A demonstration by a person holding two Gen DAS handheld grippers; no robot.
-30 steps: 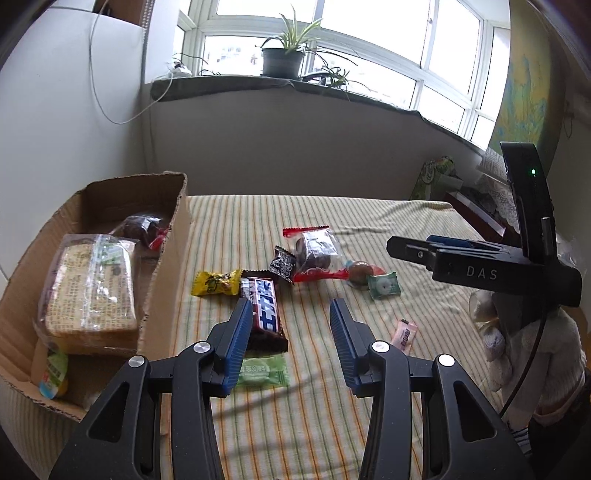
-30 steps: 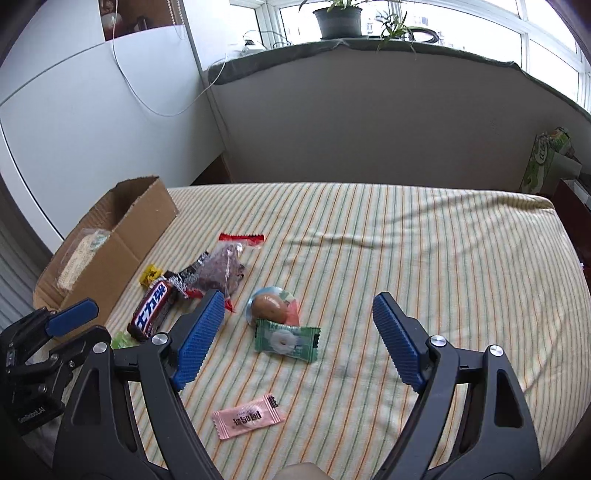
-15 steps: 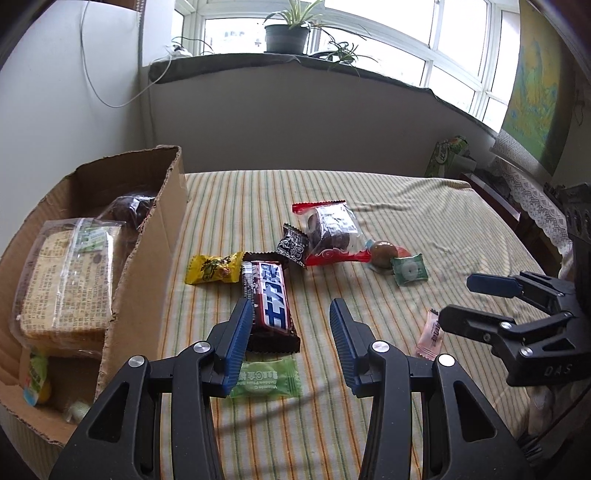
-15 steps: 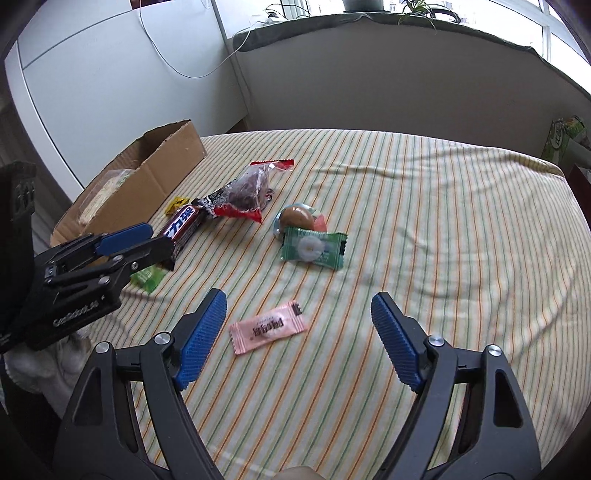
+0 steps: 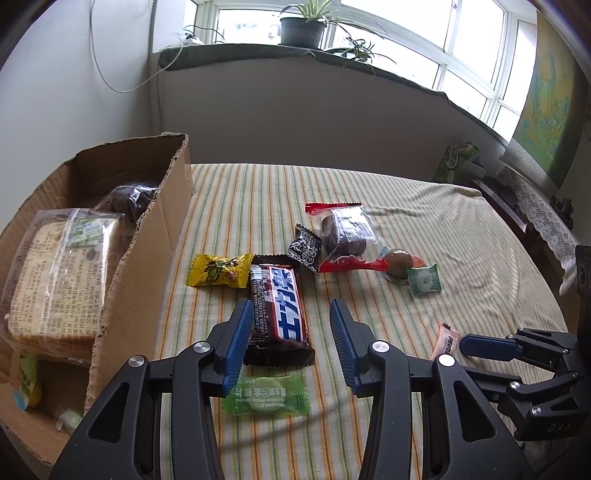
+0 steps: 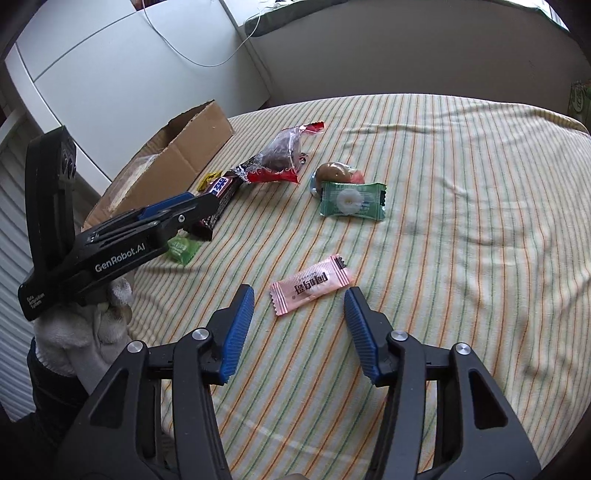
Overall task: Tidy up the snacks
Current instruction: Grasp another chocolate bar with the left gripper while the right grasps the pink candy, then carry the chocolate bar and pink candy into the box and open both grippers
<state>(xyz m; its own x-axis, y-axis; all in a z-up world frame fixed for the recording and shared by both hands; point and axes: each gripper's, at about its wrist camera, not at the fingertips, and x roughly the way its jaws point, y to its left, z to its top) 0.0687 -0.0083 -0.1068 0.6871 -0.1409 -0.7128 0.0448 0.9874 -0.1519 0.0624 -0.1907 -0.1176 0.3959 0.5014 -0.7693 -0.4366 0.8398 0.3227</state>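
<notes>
Snacks lie on a striped cloth. My left gripper is open just above the near end of a dark chocolate bar; a green candy lies below it. My right gripper is open, its tips flanking a pink sachet. The sachet shows in the left wrist view beside the right gripper. A yellow candy, a small black packet, a red-edged cake bag, a brown ball snack and a green mint lie beyond.
An open cardboard box stands at the left, holding a bag of crackers and other packets. The box also shows in the right wrist view. A low wall and window sill with plants run behind.
Both grippers have moved down and forward toward the cloth. The right gripper has narrowed and now flanks the pink sachet. The left gripper has closed in on the chocolate bar.
</notes>
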